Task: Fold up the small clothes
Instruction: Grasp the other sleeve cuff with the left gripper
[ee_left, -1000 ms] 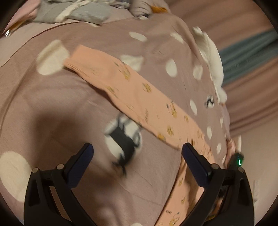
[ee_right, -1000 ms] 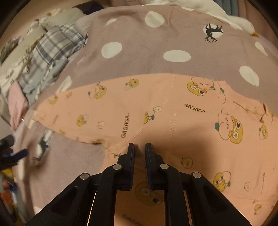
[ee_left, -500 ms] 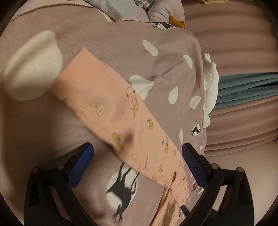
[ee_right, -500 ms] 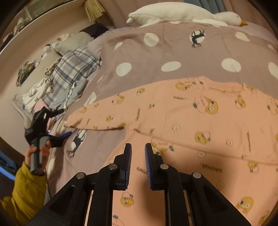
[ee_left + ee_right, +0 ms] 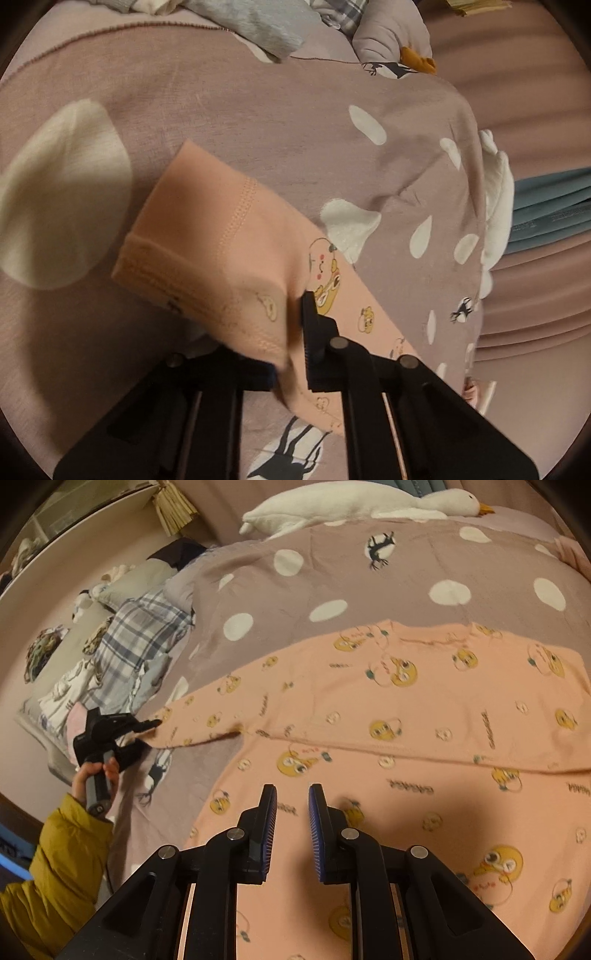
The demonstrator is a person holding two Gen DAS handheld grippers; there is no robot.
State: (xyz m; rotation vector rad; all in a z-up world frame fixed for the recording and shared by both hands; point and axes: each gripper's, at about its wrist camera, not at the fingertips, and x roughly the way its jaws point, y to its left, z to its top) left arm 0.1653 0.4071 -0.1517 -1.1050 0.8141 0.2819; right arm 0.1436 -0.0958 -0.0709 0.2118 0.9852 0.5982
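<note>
Your left tongs (image 5: 295,332) are clamped on the sleeve cuff (image 5: 207,258) of the peach shirt (image 5: 388,720), at lower centre of the left view. Your right tongs (image 5: 291,827) hover narrowly parted over the shirt body, spread across the dotted bedspread (image 5: 332,572); a goose plush (image 5: 351,502) lies along the top edge.

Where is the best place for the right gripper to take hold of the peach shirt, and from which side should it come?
Probably the near hem of the peach shirt, straight below the right gripper. It lies flat, so come from above, pinching the edge.
</note>
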